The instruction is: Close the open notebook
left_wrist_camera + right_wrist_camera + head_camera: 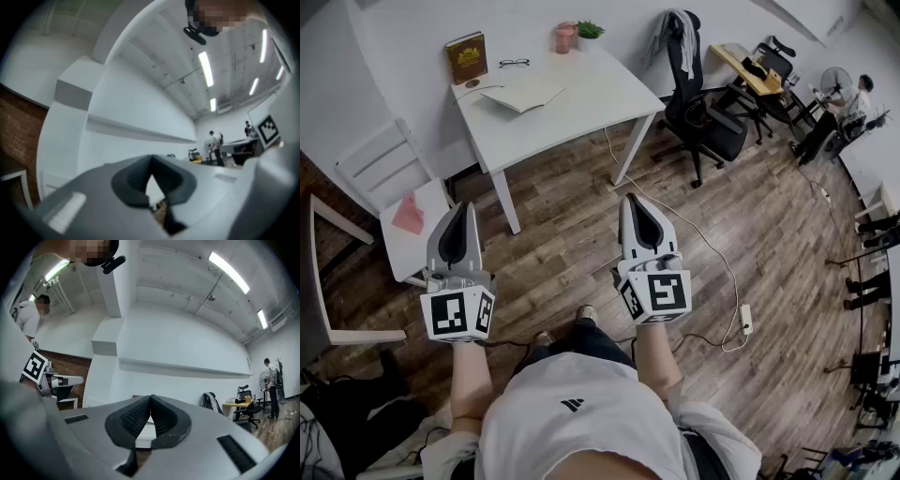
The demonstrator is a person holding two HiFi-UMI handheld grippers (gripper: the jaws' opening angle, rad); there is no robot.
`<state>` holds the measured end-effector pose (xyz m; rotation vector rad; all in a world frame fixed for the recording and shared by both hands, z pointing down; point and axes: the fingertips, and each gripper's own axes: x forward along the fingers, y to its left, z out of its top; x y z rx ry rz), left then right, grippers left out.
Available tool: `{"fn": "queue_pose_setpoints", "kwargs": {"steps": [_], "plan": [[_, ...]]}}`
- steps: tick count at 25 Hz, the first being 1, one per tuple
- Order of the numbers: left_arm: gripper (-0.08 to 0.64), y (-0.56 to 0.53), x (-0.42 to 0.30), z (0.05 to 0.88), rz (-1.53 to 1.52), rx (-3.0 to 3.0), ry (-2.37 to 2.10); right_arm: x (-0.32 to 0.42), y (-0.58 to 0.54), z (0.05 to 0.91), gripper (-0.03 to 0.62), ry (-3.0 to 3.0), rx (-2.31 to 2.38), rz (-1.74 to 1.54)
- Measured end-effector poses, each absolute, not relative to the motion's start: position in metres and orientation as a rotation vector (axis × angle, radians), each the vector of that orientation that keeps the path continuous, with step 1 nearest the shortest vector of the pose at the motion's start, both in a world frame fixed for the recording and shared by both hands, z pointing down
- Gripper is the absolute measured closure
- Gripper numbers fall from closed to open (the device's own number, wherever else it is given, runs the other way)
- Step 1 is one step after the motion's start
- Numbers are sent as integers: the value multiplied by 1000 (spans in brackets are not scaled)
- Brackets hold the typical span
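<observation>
The open notebook (523, 92) is seen lying flat on the white bench (581, 117), at about 11 o'clock from the tongs and well apart from them; a stretch of wooden floor lies between. A brown book (467, 58) stands at 10 o'clock of the notebook, glasses (514, 63) lie at 12 o'clock, and a pink cup (565, 37) sits at 1 o'clock.

The left tongs (469, 208) are held with the jaws together and nothing between them. The right tongs (631, 199) are likewise brought together and empty. Both are pointed roughly level toward the bench, and nothing is touched yet.

The notebook is judged to be light, with thin, floppy pages and a cover only a little stiffer. It is likely to slide on the smooth benchtop if it is pushed from one side. The outer edge of one cover, near its middle, is best taken hold of and swung over the spine. Meanwhile the other half can be pressed down lightly so that it is kept in place. Loose pages may be creased if they are pinched alone, so the cover should be gathered with them
</observation>
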<state>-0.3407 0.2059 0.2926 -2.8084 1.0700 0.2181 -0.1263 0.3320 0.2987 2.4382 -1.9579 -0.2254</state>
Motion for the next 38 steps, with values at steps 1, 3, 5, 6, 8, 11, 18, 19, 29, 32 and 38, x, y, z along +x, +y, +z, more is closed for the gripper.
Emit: {"fn": "queue_pose_setpoints", "kwargs": {"steps": [1, 3, 5, 6, 8, 11, 18, 19, 29, 32, 38], "plan": [[552, 207, -343, 293, 217, -2809, 1072, -128, 333, 298, 603, -1957, 2438, -225], [552, 208, -346, 293, 212, -2811, 1073, -131, 335, 298, 603, -1955, 2438, -224], [552, 210, -349, 294, 210, -2812, 1068, -135, 336, 298, 603, -1954, 2440, -220], [552, 210, -351, 294, 218, -2814, 1068, -137, 337, 299, 603, -1954, 2441, -218], [552, 211, -356, 295, 247, -2823, 1074, -141, 338, 299, 603, -1954, 2443, -219], [552, 212, -361, 293, 234, -2812, 1070, -146, 339, 298, 603, -1952, 2440, -224], [552, 209, -367, 295, 236, -2802, 1090, -153, 336, 296, 603, -1992, 2431, -251], [552, 208, -367, 296, 233, -2800, 1098, -152, 336, 297, 603, -1997, 2429, -244], [552, 176, -338, 309, 199, -2813, 1114, -118, 294, 312, 603, -2044, 2422, -193], [552, 155, -319, 308, 205, -2802, 1130, -98, 267, 312, 602, -2067, 2408, -198], [552, 105, -276, 295, 221, -2749, 1180, -46, 208, 303, 601, -2123, 2383, -218]]}}
